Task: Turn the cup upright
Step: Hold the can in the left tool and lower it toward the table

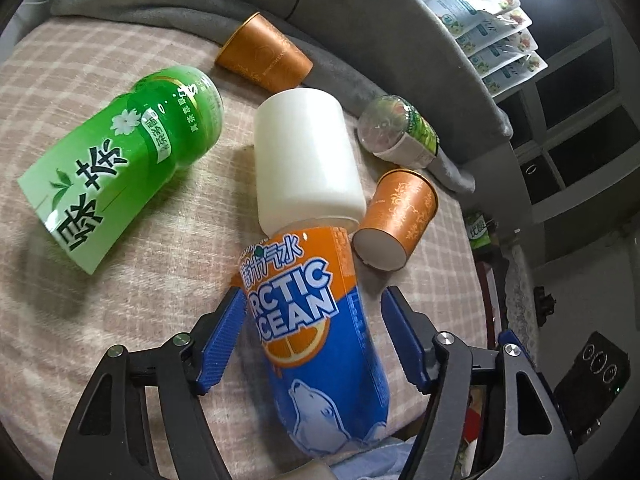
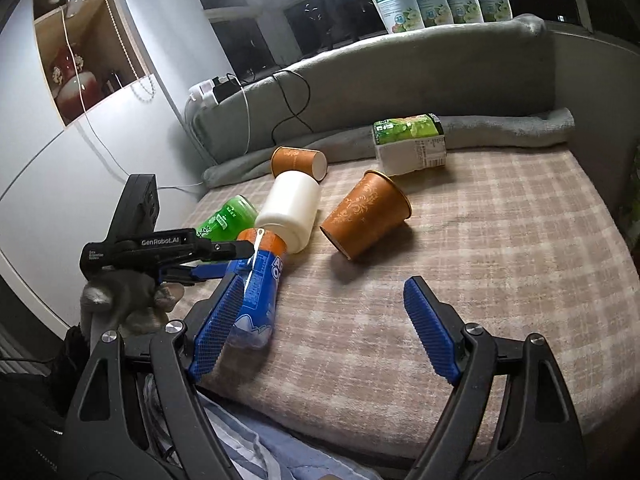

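Note:
A white cup lies on its side on the checked blanket, its mouth against the top of a blue and orange Arctic Ocean bottle. Two orange paper cups also lie on their sides: a near one and a far one. My left gripper is open with its fingers on either side of the Arctic Ocean bottle, not squeezing it. My right gripper is open and empty, low over the blanket, in front of the near orange cup.
A green tea bottle lies left of the white cup. A clear bottle with a green label lies by the rolled grey blanket. The grey headboard, cables and pouches are behind. The bed edge is near me.

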The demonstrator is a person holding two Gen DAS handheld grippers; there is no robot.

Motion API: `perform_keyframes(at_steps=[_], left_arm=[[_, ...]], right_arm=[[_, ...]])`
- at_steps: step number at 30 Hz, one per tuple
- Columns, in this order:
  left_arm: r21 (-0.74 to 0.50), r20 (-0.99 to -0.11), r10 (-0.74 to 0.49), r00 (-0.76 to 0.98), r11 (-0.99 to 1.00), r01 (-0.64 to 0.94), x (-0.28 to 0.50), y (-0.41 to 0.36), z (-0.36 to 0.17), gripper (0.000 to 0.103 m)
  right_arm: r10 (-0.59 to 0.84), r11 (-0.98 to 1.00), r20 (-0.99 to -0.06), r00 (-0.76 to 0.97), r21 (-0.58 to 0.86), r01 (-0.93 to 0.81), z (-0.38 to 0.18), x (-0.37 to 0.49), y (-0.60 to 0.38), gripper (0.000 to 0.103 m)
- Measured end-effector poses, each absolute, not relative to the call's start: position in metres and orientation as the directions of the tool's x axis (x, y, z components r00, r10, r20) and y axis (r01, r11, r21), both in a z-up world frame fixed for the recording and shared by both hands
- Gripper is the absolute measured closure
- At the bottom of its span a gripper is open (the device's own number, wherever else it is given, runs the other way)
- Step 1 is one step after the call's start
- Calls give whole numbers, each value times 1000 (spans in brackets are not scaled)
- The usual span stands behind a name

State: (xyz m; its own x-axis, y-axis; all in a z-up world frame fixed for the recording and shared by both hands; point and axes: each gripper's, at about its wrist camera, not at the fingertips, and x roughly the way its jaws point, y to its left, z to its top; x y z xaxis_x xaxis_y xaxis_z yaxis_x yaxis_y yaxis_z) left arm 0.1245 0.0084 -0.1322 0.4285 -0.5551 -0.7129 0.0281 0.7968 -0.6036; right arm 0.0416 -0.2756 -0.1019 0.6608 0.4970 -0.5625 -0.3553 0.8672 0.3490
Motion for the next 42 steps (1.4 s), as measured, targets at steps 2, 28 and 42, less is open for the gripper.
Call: perform_keyframes(at_steps=[2, 28, 42], left_arm=[[-604, -716, -555, 424, 797, 23, 126, 9, -134, 35], [-546, -720, -516, 465, 834, 79, 122, -3, -125, 42], [-452, -701, -458, 547, 878, 155, 106, -18, -100, 43]], right_arm=[[492, 870, -566, 661, 338, -358, -103, 42, -273, 18], [478, 877, -553, 682, 338, -340, -98, 41, -267, 18], [474, 879, -551, 687, 344, -330, -99, 41, -270, 18]])
